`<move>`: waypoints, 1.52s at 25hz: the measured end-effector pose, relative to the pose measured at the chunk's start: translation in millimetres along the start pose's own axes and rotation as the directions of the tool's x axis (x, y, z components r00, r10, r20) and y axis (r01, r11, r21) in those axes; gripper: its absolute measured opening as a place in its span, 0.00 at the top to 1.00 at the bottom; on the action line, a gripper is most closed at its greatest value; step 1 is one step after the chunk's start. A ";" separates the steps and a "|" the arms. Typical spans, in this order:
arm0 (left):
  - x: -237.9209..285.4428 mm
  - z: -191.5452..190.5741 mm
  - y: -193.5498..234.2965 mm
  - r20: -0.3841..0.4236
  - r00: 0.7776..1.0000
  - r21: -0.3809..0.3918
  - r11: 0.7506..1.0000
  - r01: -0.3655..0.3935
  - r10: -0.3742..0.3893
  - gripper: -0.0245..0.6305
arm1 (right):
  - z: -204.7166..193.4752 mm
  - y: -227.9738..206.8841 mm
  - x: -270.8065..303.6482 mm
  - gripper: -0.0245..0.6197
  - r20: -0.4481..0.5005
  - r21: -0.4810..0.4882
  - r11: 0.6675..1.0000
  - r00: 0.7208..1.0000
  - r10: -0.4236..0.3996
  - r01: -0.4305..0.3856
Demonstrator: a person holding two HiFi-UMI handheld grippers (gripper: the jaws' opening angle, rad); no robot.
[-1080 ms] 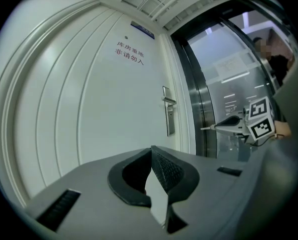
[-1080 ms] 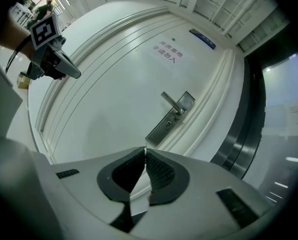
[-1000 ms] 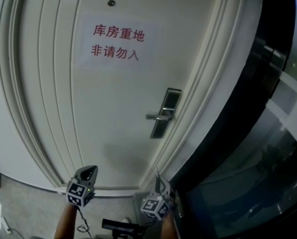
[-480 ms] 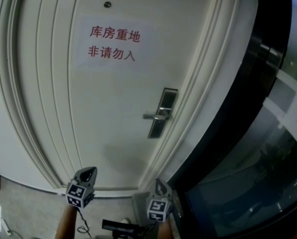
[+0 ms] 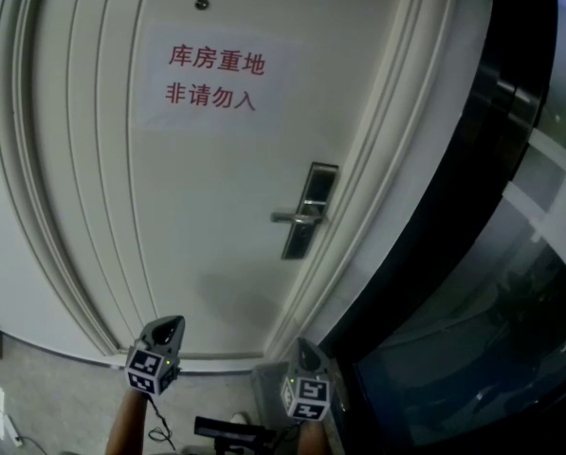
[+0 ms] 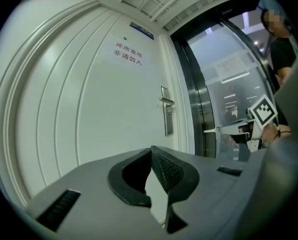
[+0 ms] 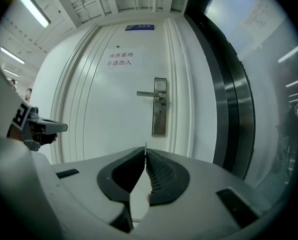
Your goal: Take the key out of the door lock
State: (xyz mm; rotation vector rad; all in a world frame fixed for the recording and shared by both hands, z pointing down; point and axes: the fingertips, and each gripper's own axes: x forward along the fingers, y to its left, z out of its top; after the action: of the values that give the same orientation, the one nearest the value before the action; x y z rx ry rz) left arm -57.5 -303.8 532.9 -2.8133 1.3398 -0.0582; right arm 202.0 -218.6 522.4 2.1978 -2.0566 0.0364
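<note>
Silver lock plate [image 7: 159, 125], key indistinct

Door [image 5: 216, 207] stands ahead of both your grippers, well apart from them. Lock plate [image 5: 306, 211] sits on it, ahead of and above your right gripper [image 5: 306, 347], with the lever handle [image 5: 290, 218] pointing toward the left gripper [image 5: 169, 322]. Paper sign [image 5: 214, 79] is higher, above the left gripper. Glass panel [image 5: 472, 301] is to the right of the right gripper.

Dim, soft indoor light; heavy fisheye warping, dark corners, mild blur.
</note>
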 end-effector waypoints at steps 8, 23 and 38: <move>1.8 1.0 -2.4 0.001 1.000 0.005 1.000 0.010 -0.010 0.95 | -2.6 -0.3 -0.2 0.93 0.020 0.041 0.999 1.000 0.022 -0.023; 0.0 -0.8 1.6 -0.004 1.000 0.003 1.000 0.003 -0.003 0.95 | -1.0 5.4 1.3 0.93 0.027 0.059 0.997 0.999 0.042 -0.044; 0.8 -2.9 7.6 -0.010 1.000 -0.003 1.000 0.008 -0.008 0.95 | -0.5 10.9 4.7 0.93 0.018 0.051 0.998 0.999 0.041 -0.042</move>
State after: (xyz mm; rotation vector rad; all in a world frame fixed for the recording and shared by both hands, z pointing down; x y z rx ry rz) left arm -63.0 -309.2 535.6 -2.8246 1.3317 -0.0712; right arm 191.5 -223.9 524.3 2.1918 -2.1340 0.0756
